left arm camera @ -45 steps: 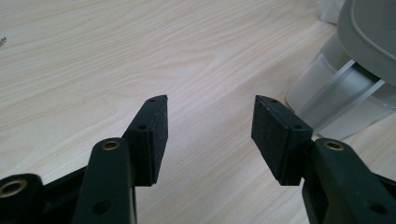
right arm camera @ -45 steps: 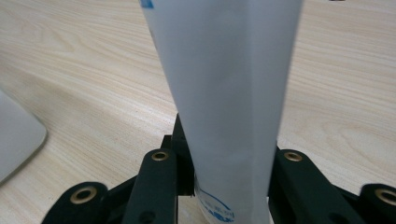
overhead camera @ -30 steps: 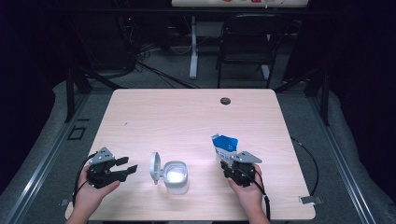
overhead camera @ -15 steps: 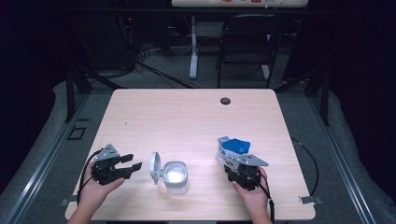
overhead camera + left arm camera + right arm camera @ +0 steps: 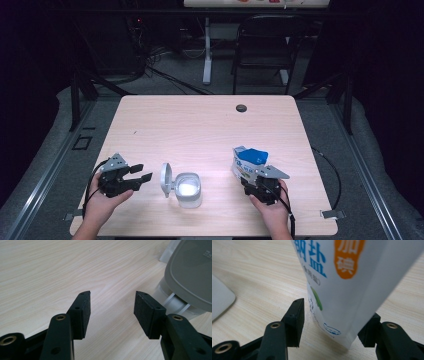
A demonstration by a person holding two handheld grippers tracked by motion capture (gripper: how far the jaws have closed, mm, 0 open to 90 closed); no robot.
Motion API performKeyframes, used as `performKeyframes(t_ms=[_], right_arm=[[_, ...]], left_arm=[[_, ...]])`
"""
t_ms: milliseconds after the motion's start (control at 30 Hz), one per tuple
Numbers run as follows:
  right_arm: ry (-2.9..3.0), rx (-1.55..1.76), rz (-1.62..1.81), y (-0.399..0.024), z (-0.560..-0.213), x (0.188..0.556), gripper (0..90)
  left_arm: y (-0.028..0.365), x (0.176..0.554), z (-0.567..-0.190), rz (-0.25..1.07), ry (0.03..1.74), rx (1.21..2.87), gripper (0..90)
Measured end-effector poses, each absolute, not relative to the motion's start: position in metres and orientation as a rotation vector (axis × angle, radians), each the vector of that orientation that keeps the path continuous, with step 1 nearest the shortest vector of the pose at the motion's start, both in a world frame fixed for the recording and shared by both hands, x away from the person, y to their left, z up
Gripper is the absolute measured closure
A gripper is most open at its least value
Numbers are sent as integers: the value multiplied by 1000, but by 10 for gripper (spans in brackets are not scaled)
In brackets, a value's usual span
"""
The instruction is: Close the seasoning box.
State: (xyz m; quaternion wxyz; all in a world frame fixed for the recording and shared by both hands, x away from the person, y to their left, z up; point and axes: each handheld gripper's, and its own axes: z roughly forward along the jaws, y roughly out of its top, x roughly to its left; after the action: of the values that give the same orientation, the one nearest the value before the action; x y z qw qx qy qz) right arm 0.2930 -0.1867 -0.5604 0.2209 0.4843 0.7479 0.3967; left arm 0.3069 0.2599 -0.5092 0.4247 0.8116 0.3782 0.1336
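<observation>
— While the right tongs sit low on the table, what is between their jaws?

— A white salt bag with blue print and an orange patch. It stands between the jaws, leaning. The jaws have just been opening: a gap shows between the left pad and the bag, and the right pad is partly hidden behind the bag's edge, so contact there can't be told. From the high view, the bag rises just ahead of these tongs, blue top up.

— And the left tongs?

— Wide apart, nothing between them, only bare table. A grey container with its lid flipped open stands just ahead, to the right of their jaws, between the two tongs.
</observation>
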Motion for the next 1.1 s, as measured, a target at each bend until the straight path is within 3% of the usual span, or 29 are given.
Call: performKeyframes(t_ms=[1100], right_arm=[[2062, 1319, 1128, -195, -534, 263, 421]], left_arm=[[248, 298, -492, 330, 879, 2046, 619]])
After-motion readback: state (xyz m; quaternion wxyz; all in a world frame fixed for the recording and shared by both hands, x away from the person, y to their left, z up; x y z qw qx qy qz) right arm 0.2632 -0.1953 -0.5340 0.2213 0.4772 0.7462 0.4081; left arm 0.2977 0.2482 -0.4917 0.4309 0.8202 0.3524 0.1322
